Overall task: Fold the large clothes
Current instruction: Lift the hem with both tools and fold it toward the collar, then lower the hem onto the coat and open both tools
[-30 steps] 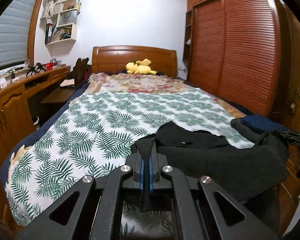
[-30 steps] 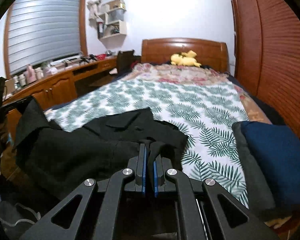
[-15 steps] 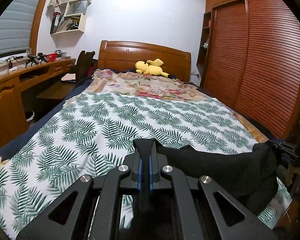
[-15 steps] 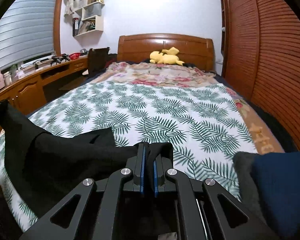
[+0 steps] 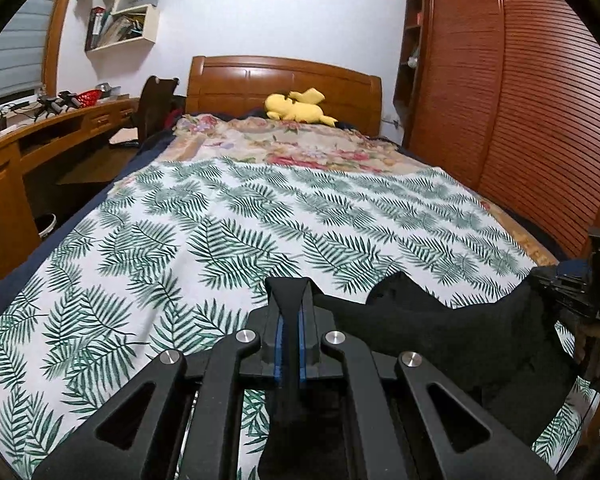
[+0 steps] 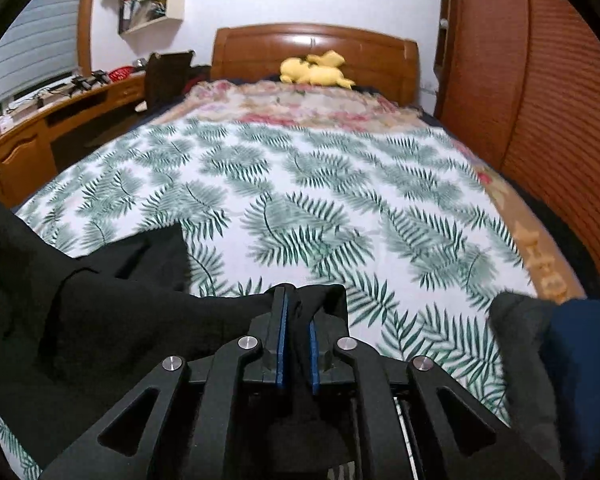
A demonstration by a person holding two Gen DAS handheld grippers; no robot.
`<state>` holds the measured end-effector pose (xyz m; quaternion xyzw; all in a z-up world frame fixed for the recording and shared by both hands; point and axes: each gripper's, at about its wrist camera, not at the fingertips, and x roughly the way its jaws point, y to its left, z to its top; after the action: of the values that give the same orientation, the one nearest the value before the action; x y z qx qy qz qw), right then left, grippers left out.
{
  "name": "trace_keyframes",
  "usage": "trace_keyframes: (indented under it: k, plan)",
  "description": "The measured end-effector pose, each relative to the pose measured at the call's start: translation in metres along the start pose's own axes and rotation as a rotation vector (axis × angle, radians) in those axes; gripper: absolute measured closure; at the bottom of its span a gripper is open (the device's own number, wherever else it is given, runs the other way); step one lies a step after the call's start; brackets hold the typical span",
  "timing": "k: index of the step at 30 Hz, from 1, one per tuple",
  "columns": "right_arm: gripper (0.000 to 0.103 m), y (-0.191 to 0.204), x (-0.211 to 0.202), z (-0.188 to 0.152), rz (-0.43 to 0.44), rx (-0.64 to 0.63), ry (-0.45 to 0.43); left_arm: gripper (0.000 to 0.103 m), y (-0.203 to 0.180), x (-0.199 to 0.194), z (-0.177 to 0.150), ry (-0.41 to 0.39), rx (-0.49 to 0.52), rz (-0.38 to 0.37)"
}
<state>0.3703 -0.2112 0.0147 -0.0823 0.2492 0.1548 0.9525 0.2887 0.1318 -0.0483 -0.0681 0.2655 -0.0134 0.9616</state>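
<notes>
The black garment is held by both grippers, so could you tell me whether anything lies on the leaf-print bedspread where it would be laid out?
Nothing visible does. The black garment hangs between the left gripper and right gripper, and the leaf-print bedspread ahead looks bare. A folded dark pile sits off to the right edge.

Left gripper (image 5: 289,312) was matte black, with blue-edged pads and silver pivot screws. Right gripper (image 6: 297,320) matched: black triangular-cutout linkage arms, blue pads.

Before me: fern-print sheet (image 5: 228,240) over the bed; floral blanket (image 5: 300,148) beyond it; yellow plush toy (image 5: 296,108) against the wooden headboard (image 5: 240,80); louvred wardrobe (image 5: 540,100) to my right; wall shelf (image 5: 120,20) to my left.
</notes>
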Motion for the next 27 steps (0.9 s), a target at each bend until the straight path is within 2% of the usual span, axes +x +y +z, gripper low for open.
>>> trace_keyframes:
  k: [3, 4, 5, 6, 7, 10, 12, 17, 23, 27]
  plan:
    - [0.083, 0.000, 0.002, 0.003, 0.014, 0.014, 0.016, 0.090, -0.004, 0.004, -0.003, 0.027, 0.014, -0.003]
    - [0.073, 0.000, -0.002, 0.004, 0.005, 0.008, 0.001, 0.087, -0.006, 0.004, -0.005, 0.034, 0.028, -0.003]
    - [0.063, 0.002, -0.008, 0.005, -0.035, -0.002, -0.018, 0.079, -0.009, 0.004, -0.007, 0.041, 0.052, -0.006]
    - [0.048, 0.004, -0.013, 0.006, -0.062, -0.007, -0.035, 0.071, -0.012, 0.004, -0.008, 0.044, 0.073, -0.007]
    - [0.042, 0.004, -0.018, 0.007, -0.060, -0.004, -0.049, 0.066, -0.013, 0.004, -0.008, 0.045, 0.084, -0.006]
    - [0.040, 0.010, -0.031, 0.012, -0.048, -0.005, -0.044, 0.048, -0.019, 0.003, -0.009, 0.052, 0.112, -0.032]
    - [0.039, 0.023, -0.037, 0.015, -0.028, -0.051, -0.045, 0.025, -0.022, 0.000, -0.011, 0.052, 0.125, -0.064]
    - [0.039, 0.074, -0.049, 0.011, 0.083, -0.172, -0.025, 0.023, -0.023, -0.005, -0.011, 0.044, 0.126, -0.089]
    - [0.039, 0.142, -0.046, 0.001, 0.222, -0.292, 0.044, 0.023, -0.019, -0.011, -0.009, 0.029, 0.124, -0.095]
    - [0.039, 0.164, -0.042, -0.008, 0.279, -0.329, 0.091, 0.023, -0.015, -0.015, -0.009, 0.019, 0.116, -0.093]
